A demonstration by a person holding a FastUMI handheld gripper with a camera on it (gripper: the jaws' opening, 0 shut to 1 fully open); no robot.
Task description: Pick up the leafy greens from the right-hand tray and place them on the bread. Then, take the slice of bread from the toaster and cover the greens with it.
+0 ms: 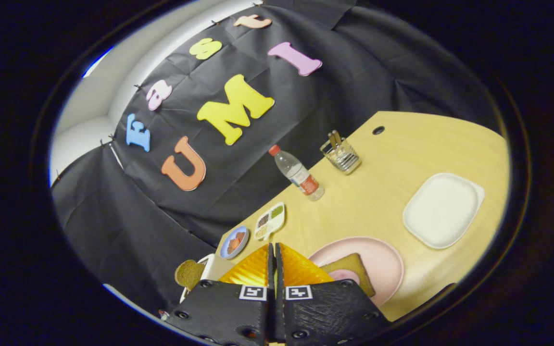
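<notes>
Pale wooden worktop [378, 192], tilted in the gripper view, carrying all items. Gripper [274, 254] at the near edge, its jaws pressed together with nothing between them. Round pink plate [387, 262], just right of the jaws, holding a brown slice of bread [354, 274], partly hidden by the gripper body. White rounded-square tray [443, 209], right of and beyond the plate, lying flat. White toaster [207, 271], left of the jaws, with a second brown slice [189, 274] standing up from it. Clear plastic bottle with red cap [298, 173], far, by the booth wall. Clear glass holder [340, 154] with utensils, right of the bottle. White compartment dish [270, 221] and small blue dish [234, 241], just beyond the jaws.
</notes>
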